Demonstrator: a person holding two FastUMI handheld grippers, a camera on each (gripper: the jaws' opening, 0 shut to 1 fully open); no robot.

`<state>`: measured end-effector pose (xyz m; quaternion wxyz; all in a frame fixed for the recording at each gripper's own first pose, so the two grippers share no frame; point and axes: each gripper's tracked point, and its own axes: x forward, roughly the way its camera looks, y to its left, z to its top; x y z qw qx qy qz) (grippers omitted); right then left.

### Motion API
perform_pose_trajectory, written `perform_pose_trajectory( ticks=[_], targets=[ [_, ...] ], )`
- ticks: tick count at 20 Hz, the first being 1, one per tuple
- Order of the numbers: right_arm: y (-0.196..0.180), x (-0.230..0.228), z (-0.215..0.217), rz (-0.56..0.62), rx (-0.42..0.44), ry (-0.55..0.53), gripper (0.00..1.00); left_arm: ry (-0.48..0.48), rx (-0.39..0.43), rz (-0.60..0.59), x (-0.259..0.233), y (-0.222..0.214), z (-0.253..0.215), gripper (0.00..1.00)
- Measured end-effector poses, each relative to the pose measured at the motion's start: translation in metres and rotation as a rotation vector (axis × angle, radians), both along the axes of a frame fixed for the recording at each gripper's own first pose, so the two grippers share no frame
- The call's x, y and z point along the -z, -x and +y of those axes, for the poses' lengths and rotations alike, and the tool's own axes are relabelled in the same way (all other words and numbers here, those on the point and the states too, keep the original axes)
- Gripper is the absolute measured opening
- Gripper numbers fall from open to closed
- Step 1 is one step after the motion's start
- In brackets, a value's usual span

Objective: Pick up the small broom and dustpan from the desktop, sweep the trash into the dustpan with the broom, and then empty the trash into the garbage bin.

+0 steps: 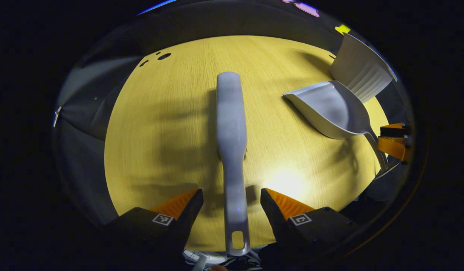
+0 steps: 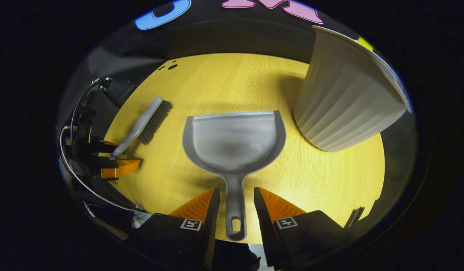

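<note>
One broom (image 1: 231, 124), one dustpan (image 2: 234, 141), one bin (image 2: 345, 101).

Left gripper (image 1: 232, 199): two wedge-shaped fingers with ribbed inner faces, mounted on black blocky bodies; each body carries small square black-and-white marker tag (image 1: 162, 219) on top. Right gripper (image 2: 235, 199): same build, ribbed wedge fingers, black bodies, one square marker tag (image 2: 191, 224) per side. In right gripper view, left gripper has black housing with looping black and grey cables (image 2: 72, 150).
</note>
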<state>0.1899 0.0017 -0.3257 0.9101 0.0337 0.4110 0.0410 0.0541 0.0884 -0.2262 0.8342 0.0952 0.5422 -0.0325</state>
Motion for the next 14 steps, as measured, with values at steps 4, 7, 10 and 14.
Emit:
perform_pose_trajectory(
  ticks=[4, 7, 10, 14],
  targets=[
    [0.004, -0.014, -0.002, -0.035, 0.003, -0.010, 0.58, -0.011, -0.006, -0.041, -0.016, 0.002, 0.007, 0.96],
    [0.008, -0.033, -0.005, -0.082, 0.015, -0.021, 0.58, 0.002, -0.012, -0.092, -0.039, 0.004, 0.006, 0.96],
    [0.013, -0.057, -0.005, -0.147, 0.013, -0.025, 0.70, 0.015, -0.014, -0.164, -0.070, 0.004, 0.004, 0.96],
    [0.018, -0.089, -0.003, -0.237, -0.003, 0.003, 0.63, 0.036, -0.002, -0.315, -0.120, 0.002, -0.008, 0.96]
  ],
)
